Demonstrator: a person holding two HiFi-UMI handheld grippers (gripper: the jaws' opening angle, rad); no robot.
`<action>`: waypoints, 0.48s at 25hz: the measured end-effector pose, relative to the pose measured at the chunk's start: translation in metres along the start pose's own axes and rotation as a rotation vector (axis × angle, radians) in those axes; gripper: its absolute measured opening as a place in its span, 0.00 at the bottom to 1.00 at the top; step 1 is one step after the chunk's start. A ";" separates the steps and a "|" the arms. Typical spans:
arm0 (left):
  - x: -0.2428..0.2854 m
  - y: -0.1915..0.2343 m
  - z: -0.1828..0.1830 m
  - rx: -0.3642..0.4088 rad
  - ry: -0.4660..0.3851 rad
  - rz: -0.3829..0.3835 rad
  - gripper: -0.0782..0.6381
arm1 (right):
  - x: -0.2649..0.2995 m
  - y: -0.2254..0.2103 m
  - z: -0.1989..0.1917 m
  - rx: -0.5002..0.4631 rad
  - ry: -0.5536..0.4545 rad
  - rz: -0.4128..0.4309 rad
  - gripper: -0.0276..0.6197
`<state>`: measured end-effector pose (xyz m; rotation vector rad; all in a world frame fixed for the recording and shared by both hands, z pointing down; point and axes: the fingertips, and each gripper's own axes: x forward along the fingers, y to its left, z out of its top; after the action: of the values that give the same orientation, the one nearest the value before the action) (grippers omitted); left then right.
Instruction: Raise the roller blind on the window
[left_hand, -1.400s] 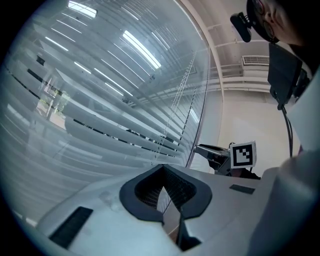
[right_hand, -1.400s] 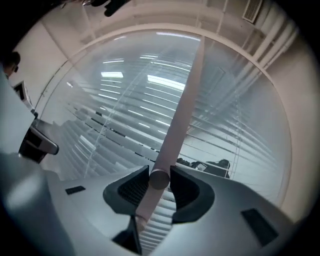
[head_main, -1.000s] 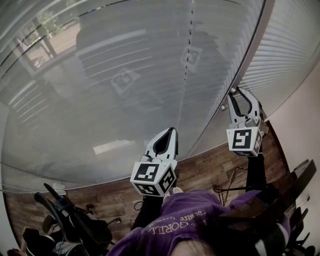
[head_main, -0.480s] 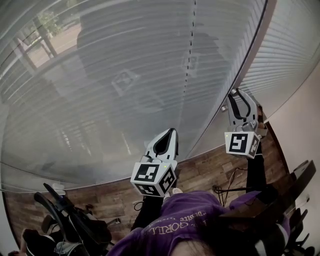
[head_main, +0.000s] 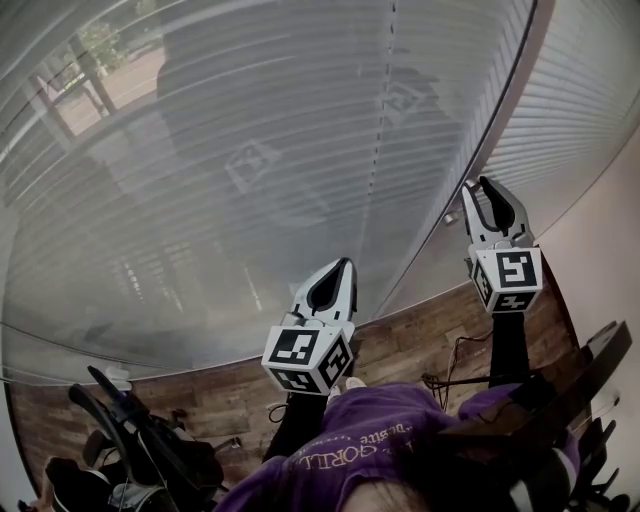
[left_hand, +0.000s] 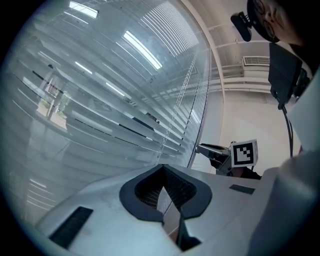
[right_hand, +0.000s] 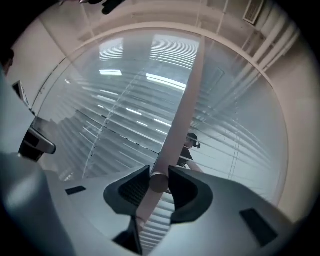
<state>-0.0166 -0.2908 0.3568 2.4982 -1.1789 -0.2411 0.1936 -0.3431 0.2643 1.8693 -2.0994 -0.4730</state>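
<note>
Right hand-held gripper (right_hand: 159, 176) | jaws just narrowed | pinching tilt wand (right_hand: 182, 105)

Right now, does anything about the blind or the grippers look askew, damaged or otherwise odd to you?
Nothing stands out. The blind's slats lie even and unbroken; the right gripper, its jaws having just closed further, holds the wand, and the left gripper is shut on nothing.

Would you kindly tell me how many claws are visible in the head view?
2. The left claw is near the middle, shut and empty; the right claw is farther right, gripping the tilt wand. None appears hidden.
</note>
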 end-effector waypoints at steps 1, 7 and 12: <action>0.000 0.000 0.000 0.000 -0.001 0.001 0.11 | 0.000 0.002 0.003 -0.057 0.006 -0.004 0.22; 0.000 0.003 -0.003 -0.002 0.002 -0.002 0.11 | 0.004 0.018 -0.007 -0.582 0.056 -0.042 0.22; -0.002 0.004 -0.003 -0.005 0.000 -0.002 0.11 | 0.004 0.028 -0.014 -0.922 0.081 -0.071 0.21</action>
<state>-0.0193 -0.2908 0.3610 2.4952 -1.1739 -0.2448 0.1739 -0.3451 0.2894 1.3576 -1.3673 -1.1181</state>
